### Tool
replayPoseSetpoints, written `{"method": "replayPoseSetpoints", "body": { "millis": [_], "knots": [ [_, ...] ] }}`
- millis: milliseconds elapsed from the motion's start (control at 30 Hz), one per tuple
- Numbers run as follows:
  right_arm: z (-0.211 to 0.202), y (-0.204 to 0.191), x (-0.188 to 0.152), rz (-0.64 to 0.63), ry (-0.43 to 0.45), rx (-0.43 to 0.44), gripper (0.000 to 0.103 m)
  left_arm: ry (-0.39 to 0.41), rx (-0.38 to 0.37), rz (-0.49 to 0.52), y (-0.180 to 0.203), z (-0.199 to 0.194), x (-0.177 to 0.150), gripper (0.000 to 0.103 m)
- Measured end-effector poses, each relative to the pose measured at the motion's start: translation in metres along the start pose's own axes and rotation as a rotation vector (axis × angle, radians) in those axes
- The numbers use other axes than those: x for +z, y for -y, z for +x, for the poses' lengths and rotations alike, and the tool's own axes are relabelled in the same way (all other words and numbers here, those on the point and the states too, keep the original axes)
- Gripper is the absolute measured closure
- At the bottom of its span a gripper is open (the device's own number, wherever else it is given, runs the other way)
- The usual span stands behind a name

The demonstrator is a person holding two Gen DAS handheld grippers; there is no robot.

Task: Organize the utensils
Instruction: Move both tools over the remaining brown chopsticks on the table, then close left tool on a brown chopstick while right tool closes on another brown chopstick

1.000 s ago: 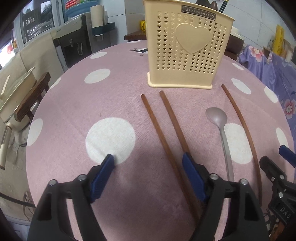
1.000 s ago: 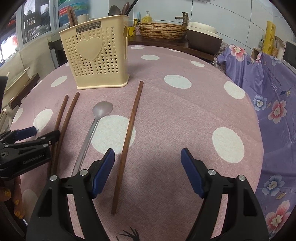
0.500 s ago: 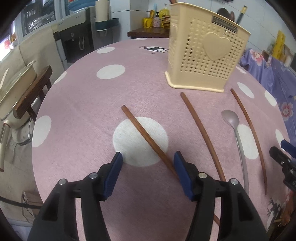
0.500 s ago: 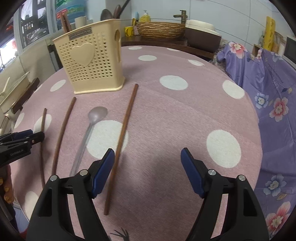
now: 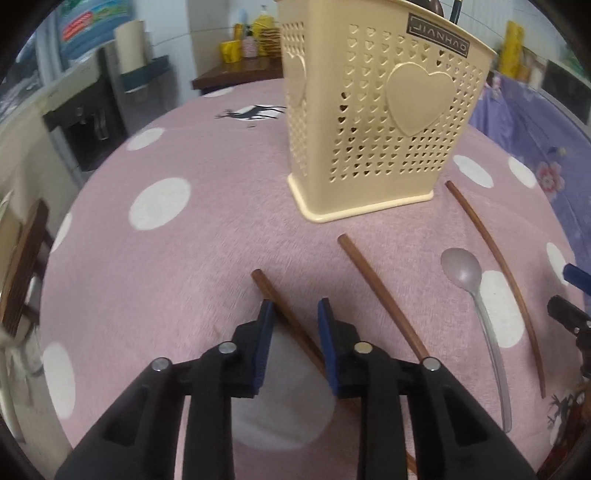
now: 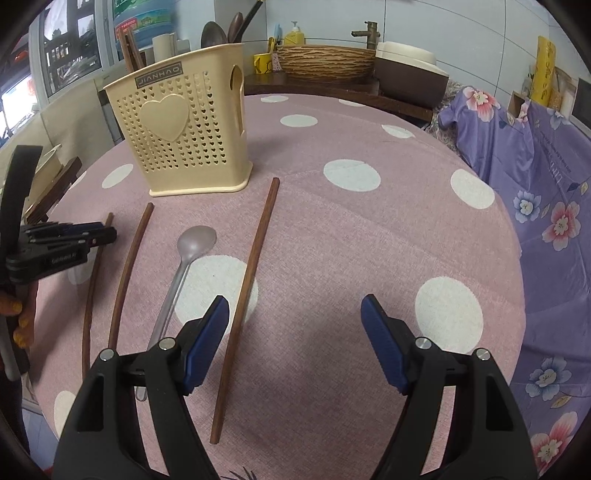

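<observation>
1. Chopstick (image 5: 284, 314) flat on pink dotted cloth (image 5: 184, 258), running between closing left gripper (image 5: 295, 314) pads, left pad touching, right pad apart.
2. Right gripper (image 6: 293, 321) wide apart, gripping nothing, above cloth beside another chopstick (image 6: 247, 291).
3. Spoon (image 6: 184, 266) and holder (image 6: 184, 129) nearby.

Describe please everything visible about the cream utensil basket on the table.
The utensil basket is cream plastic, upright, with walls pierced by small heart holes, a raised solid heart on the front, a dark "JIANHAO" label near the rim and a slot handle in one side. It stands on the pink polka-dot tablecloth. Dark spoons and chopsticks stick up from it. Neither tongs touch it.
</observation>
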State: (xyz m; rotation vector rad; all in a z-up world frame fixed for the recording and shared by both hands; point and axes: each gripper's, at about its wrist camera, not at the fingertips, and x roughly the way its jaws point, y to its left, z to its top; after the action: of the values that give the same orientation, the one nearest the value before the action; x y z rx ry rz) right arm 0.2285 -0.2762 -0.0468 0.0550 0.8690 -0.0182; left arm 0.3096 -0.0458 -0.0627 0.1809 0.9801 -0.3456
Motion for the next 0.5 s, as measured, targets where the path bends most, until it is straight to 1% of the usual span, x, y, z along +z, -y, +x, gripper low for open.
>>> {"method": "replayPoseSetpoints", "body": {
  "millis": [33, 67, 133, 167, 267, 333, 367, 400, 433, 467, 500],
  "knots": [
    [0.000, 0.000, 0.001, -0.001, 0.000, 0.002, 0.029, -0.014, -0.018, 0.017, -0.002, 0.001, 0.004, 0.081],
    [0.000, -0.001, 0.001, -0.006, 0.002, 0.000, 0.029, -0.022, -0.022, 0.028, -0.005, 0.003, 0.006, 0.085],
    [0.000, -0.002, 0.004, -0.017, 0.009, -0.006, 0.029, -0.026, -0.033, 0.035, -0.009, 0.005, 0.008, 0.085],
    [0.001, -0.002, 0.006, -0.019, 0.013, -0.006, 0.029, -0.030, -0.031, 0.011, -0.012, 0.004, 0.008, 0.085],
    [0.006, -0.002, 0.015, -0.013, 0.029, 0.000, 0.029, -0.013, 0.032, -0.103, -0.017, -0.005, -0.001, 0.084],
    [0.015, -0.005, 0.023, -0.016, 0.028, 0.016, 0.030, 0.001, 0.081, -0.166, -0.013, -0.014, -0.008, 0.070],
    [0.021, -0.007, 0.028, -0.021, 0.025, 0.018, 0.032, 0.015, 0.107, -0.203, -0.009, -0.019, -0.012, 0.053],
    [0.026, -0.010, 0.032, -0.027, 0.024, 0.013, 0.037, 0.031, 0.131, -0.228, -0.007, -0.024, -0.015, 0.044],
    [0.032, -0.014, 0.037, -0.041, 0.020, 0.004, 0.042, 0.055, 0.156, -0.247, -0.002, -0.030, -0.018, 0.043],
    [0.038, -0.018, 0.041, -0.050, 0.016, 0.001, 0.043, 0.077, 0.181, -0.259, 0.002, -0.035, -0.020, 0.043],
    [0.042, -0.020, 0.045, -0.053, 0.014, 0.000, 0.050, 0.083, 0.207, -0.267, 0.006, -0.037, -0.022, 0.043]
  ]
}}
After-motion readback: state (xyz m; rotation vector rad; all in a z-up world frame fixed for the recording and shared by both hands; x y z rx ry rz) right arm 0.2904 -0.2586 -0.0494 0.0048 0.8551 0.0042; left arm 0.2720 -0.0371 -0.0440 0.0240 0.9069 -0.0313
